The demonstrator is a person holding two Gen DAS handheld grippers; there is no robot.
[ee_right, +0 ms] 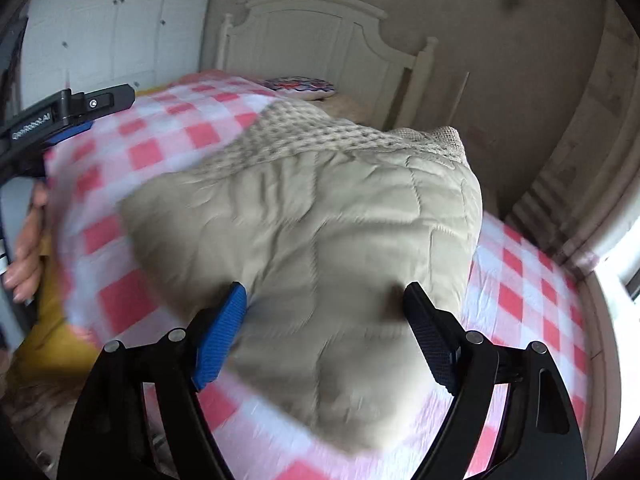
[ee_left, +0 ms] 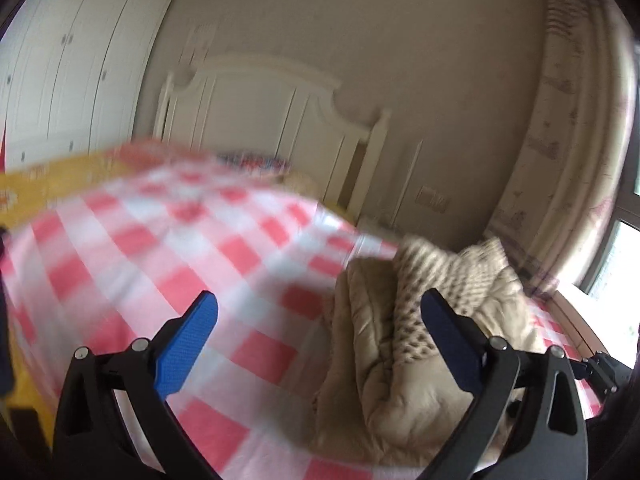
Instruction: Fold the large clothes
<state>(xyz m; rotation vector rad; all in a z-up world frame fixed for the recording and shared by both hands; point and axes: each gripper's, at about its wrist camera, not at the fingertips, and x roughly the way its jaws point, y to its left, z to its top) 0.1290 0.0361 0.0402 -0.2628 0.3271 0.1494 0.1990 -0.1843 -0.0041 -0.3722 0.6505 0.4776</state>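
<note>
A beige quilted jacket (ee_right: 320, 208) with a knit collar (ee_right: 320, 132) lies bunched into a thick bundle on the red-and-white checked bed sheet (ee_right: 132, 152). My right gripper (ee_right: 326, 288) hovers over its near end, jaws wide, the jacket's bulk lying between and below the blue pads (ee_right: 224, 332); I see no pad pressing in. In the left wrist view the jacket (ee_left: 400, 360) sits at lower right. My left gripper (ee_left: 320, 298) is open over the bare sheet (ee_left: 160, 248) just left of it, holding nothing. A hand (ee_right: 28, 240) holds that tool's black frame (ee_right: 60, 116) at the left edge.
A white headboard (ee_right: 320, 40) and a patterned pillow (ee_right: 300, 86) mark the far end of the bed. White wardrobe doors (ee_left: 72, 60) stand at the left, a curtain (ee_left: 560, 160) and bright window (ee_left: 616, 264) at the right. Yellow cloth (ee_left: 48, 184) lies along the bed's left side.
</note>
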